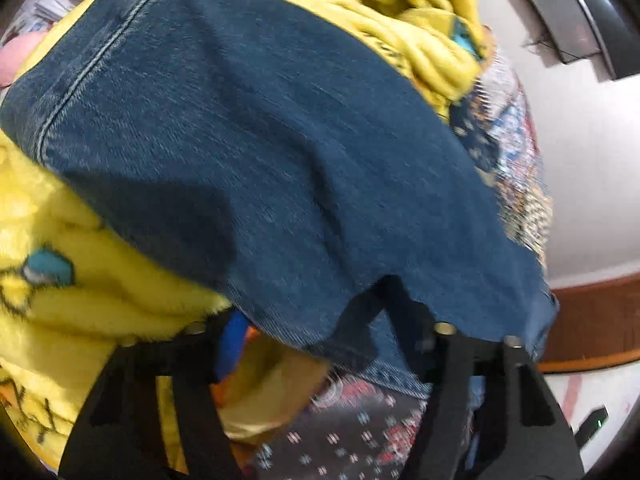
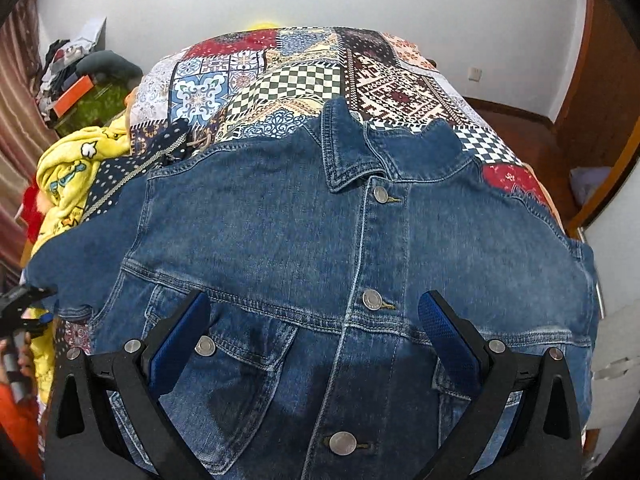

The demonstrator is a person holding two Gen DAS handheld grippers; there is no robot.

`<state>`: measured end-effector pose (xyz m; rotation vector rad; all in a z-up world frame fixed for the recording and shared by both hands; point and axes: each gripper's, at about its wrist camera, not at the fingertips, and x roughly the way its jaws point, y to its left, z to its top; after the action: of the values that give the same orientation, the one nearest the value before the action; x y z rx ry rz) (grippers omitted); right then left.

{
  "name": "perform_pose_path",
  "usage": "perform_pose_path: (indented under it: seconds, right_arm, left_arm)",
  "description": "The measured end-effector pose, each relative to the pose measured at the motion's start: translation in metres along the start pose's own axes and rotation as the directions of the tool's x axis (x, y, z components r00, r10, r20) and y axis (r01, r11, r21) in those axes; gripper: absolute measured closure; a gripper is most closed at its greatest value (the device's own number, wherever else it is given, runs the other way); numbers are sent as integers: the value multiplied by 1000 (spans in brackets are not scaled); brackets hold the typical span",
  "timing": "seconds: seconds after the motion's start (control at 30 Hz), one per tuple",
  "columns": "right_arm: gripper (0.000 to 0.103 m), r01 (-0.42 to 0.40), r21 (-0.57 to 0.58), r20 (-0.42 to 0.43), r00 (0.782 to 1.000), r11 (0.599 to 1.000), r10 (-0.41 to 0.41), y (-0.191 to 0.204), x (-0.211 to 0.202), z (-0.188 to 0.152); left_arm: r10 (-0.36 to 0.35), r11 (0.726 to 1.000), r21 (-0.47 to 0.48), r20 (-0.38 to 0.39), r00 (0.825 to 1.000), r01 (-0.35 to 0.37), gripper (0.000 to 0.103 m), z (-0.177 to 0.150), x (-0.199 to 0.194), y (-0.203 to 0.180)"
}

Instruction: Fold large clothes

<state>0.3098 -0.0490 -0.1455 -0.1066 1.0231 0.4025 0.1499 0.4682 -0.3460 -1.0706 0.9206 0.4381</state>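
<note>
My jacket (image 2: 320, 248) lies on the bed (image 2: 304, 76); a blanket (image 2: 72, 176) is heaped left, its sleeve (image 1: 256, 152) draped there.

Faded denim jacket (image 2: 280, 232), metal buttons (image 2: 372, 299), fleecy yellow blanket (image 1: 100, 300)

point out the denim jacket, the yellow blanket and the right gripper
denim jacket (image 2: 280, 232): right wrist view, on the chest panel left of the buttons
yellow blanket (image 2: 64, 176): right wrist view, on its bunched folds at left
right gripper (image 2: 316, 320): right wrist view, midway between its open fingertips
</note>
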Motion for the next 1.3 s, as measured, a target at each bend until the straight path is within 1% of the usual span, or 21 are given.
perform_pose_path:
  seconds: [0.07,0.1,0.17,0.2,0.23,0.3,0.4,0.43,0.5,0.6,0.63,0.7,0.73,0.83,0.97,1.03,1.07,1.13,1.2,1.23,1.3]
  right_arm:
    - [0,-12,11,-3,1000,1000,12,-4,-2,0]
    - [0,-17,19,-5,1000,1000,17,-6,-3,0]
    - [0,-16,30,-7,1000,999,16,-10,-5,0]
    - [0,-13,36,-8,1000,999,13,-13,-6,-1]
    - [0,-12,42,-9,1000,999,12,-16,-8,-1]
    - [0,-14,52,-9,1000,999,15,-21,-11,-3]
    - [0,-17,54,-4,1000,998,17,-28,-20,-5]
    - [0,-17,51,4,1000,999,17,-31,-24,-5]
    - [0,-14,47,20,1000,999,13,-37,-32,-6]
    - [0,-6,47,52,999,999,4,-48,-46,-7]
    - [0,-4,49,61,998,999,1,-52,-50,-8]
    - [0,-4,64,80,997,998,-1,-64,-59,-7]
    - [0,-5,72,85,996,997,-1,-68,-62,-8]
    - [0,-16,105,103,995,994,6,-87,-74,-10]
    - [0,-20,146,132,991,989,0,-113,-91,-16]
    - [0,-16,165,139,990,986,-8,-126,-97,-20]
    - [0,-11,173,139,990,985,-13,-132,-99,-22]
    - [0,-1,184,135,991,983,-24,-142,-101,-27]
    - [0,11,194,129,991,981,-36,-150,-103,-32]
    - [0,17,198,125,991,980,-42,-154,-102,-34]
    - [0,25,209,113,992,978,-50,-160,-100,-39]
  left_arm:
    - [14,1000,17,16,1000,-15,47,2,-1,-5]
    - [38,998,50,33,999,-39,51,2,-4,-12]
    - [107,982,145,87,990,-119,72,-1,-15,-31]
    - [145,968,186,127,981,-167,77,-2,-22,-42]
    - [169,955,218,160,972,-202,85,-2,-28,-52]
    - [179,929,276,242,954,-245,87,-3,-47,-75]
    - [143,904,338,336,931,-261,90,-1,-78,-115]
    - [121,893,366,365,923,-262,90,-2,-89,-135]
    - [75,873,416,399,914,-253,90,-3,-104,-167]
    - [-53,838,512,420,906,-189,91,-18,-125,-226]
    - [-98,820,548,417,904,-164,91,-25,-130,-250]
    - [-170,780,613,398,902,-123,91,-43,-135,-295]
    - [-207,752,651,379,902,-101,92,-56,-136,-320]
    - [-264,679,731,330,906,-68,92,-91,-125,-378]
    - [-302,576,818,194,933,17,92,-154,-89,-438]
    - [-280,519,854,124,952,42,92,-190,-61,-458]
    - [-264,499,865,95,960,51,92,-206,-51,-464]
    - [-207,450,889,7,978,88,92,-240,-17,-470]
    - [-136,424,899,-56,989,109,92,-267,14,-469]
    - [-82,415,902,-95,992,121,92,-281,35,-466]
    - [-17,407,900,-161,987,154,92,-302,60,-459]
